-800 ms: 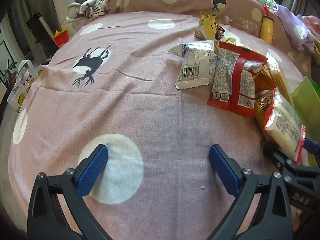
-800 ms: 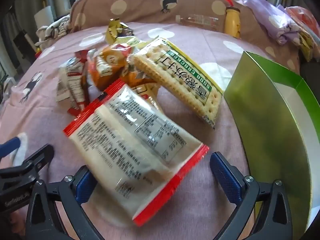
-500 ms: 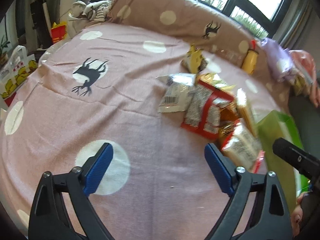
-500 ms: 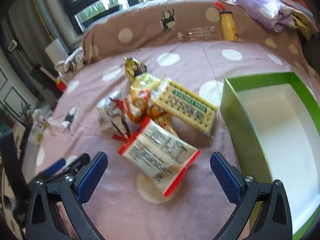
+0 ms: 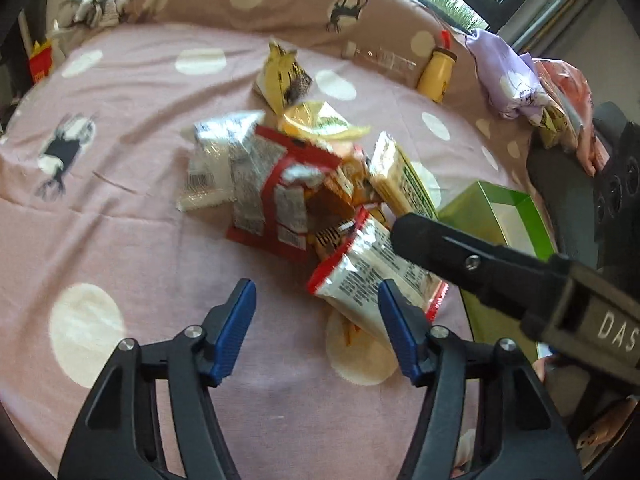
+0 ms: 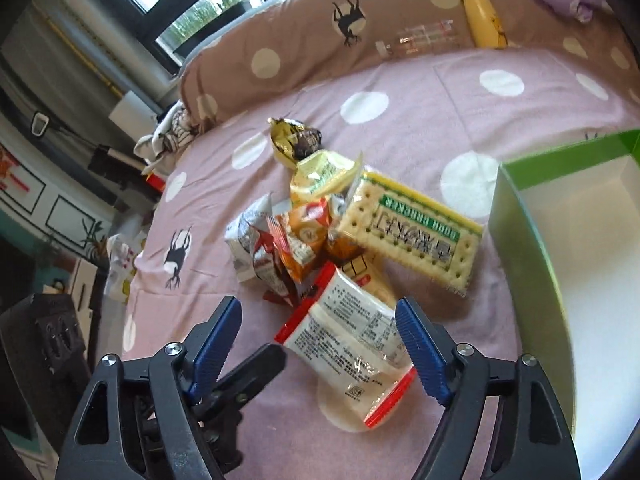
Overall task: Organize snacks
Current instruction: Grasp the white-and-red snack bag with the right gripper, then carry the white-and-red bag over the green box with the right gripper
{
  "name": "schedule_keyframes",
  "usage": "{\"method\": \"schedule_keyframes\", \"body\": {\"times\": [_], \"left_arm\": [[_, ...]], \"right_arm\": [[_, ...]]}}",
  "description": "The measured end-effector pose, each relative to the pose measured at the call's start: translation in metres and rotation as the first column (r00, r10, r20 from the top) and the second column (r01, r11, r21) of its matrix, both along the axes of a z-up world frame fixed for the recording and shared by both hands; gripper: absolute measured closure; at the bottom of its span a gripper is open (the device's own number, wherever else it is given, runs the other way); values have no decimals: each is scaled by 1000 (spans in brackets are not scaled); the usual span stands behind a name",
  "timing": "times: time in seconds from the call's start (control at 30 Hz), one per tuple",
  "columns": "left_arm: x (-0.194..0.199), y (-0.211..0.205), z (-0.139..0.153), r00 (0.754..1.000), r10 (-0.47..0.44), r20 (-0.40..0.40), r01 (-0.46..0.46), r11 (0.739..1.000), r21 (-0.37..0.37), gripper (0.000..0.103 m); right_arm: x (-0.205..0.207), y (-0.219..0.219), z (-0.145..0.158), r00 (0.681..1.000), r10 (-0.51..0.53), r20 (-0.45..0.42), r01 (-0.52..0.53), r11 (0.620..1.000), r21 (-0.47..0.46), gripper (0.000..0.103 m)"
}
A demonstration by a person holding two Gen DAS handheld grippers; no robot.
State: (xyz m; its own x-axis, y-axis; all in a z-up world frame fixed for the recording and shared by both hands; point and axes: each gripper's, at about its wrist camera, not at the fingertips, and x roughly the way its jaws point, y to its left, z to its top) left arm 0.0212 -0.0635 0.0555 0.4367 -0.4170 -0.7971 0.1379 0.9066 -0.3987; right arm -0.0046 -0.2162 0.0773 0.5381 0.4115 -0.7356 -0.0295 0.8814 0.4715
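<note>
Both jaws spread, red-edged packet [image 6: 352, 354] between right pair

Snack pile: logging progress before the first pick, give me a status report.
Both grippers, left gripper and right gripper, open, holding nothing. Red-edged packet nearest, between right gripper's fingers, ungrasped. Green box empty beside pile. Nothing blocking.

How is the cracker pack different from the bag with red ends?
The cracker pack is yellow and green with printed crackers; the red-ended bag is clear with small black print. The cracker pack lies farther away, beside the green box; the bag lies between the open right gripper's fingers. Both rest on the pink bedspread.
</note>
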Motion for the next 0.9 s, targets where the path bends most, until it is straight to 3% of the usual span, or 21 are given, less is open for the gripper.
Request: {"method": "schedule_keyframes", "body": {"times": [0.13,0.2,0.3,0.43,0.7,0.9], "left_arm": [[4,-6,-17,999,4,-49,-6,1000,-30,45],[5,-9,-19,998,2,-60,-5,998,-55,48],[3,-11,-19,998,-15,-65,8,995,-104,59],[-3,-14,-16,999,-21,-43,17,994,-107,73],[-17,-18,-6,997,-52,58,54,998,-27,75],[-23,-17,2,993,-52,110,56,998,-29,75]], "right_arm": [[6,0,-5,1000,-6,4,6,998,-68,22],[9,-2,-10,1000,4,-6,-5,999,-49,22],[13,0,-22,998,38,-39,-40,998,-41,22],[11,4,-31,997,44,-59,-47,997,-55,22],[-5,1,-30,997,14,-75,-15,1000,-8,40],[-16,0,-19,999,-10,-44,10,1000,5,41]]}}
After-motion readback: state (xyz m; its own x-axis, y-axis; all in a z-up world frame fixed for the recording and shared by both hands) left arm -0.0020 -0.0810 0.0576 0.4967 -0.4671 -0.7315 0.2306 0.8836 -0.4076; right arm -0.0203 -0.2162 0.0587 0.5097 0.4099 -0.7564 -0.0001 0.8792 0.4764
